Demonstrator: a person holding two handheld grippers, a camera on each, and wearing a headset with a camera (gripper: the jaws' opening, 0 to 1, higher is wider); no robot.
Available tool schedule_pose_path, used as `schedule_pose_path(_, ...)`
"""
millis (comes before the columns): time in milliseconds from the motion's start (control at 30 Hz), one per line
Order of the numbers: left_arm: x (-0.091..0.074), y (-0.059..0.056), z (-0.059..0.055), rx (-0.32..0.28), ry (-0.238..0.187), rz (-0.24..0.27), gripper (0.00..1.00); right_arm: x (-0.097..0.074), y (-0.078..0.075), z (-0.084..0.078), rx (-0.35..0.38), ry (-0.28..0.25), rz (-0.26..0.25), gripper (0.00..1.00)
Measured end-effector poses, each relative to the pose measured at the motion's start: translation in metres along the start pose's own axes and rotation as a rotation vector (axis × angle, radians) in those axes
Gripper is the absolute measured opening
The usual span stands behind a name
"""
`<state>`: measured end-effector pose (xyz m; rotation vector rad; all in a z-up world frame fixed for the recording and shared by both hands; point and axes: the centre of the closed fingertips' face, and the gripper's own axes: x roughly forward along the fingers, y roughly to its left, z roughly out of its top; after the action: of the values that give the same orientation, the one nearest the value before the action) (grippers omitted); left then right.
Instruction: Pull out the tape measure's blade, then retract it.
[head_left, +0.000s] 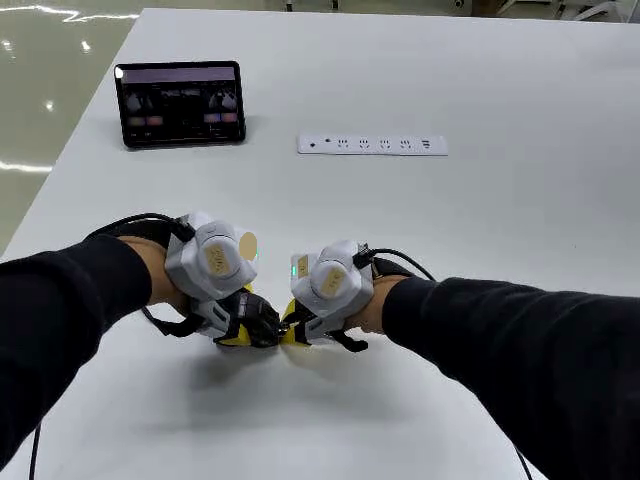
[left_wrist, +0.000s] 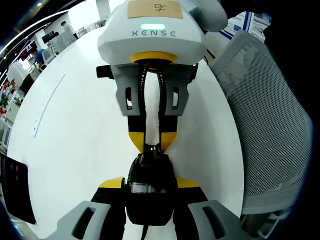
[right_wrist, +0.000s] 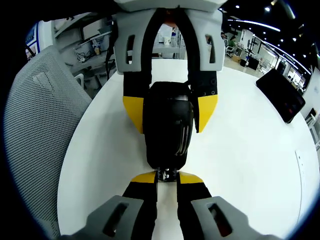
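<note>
Where the white table (head_left: 500, 220) comes nearer to the person than the power strip (head_left: 372, 145), well apart from that strip, the tape measure (head_left: 262, 320) is found. Its case is seen to be black and rounded, with ribs on one side. Almost no blade is drawn out: only the small blade end (left_wrist: 152, 148) is shown at the mouth of the case. The case is clamped on both sides by the yellow tips of the left gripper (right_wrist: 170, 115), whose jaws are spread as wide as the case. The blade end is pinched by the right gripper (right_wrist: 167, 179), whose jaws are brought nearly together.
</note>
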<state>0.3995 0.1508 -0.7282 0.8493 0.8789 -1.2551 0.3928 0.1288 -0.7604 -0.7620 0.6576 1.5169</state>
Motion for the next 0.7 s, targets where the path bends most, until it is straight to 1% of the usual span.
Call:
schedule_pose_path(167, 0.0, 0.0, 0.0, -0.007, -0.007, 0.004, 0.32, -0.003, 0.0, -0.004, 0.019, -0.001, -0.004, 0.09)
schedule_pose_path(433, -0.001, -0.001, 0.001, -0.018, -0.009, 0.006, 0.32, -0.008, 0.0, -0.01, 0.011, 0.017, -0.015, 0.1)
schedule_pose_path(700, -0.002, -0.002, 0.002, -0.024, -0.014, 0.007, 0.32, -0.014, 0.0, -0.017, 0.038, 0.018, -0.027, 0.1)
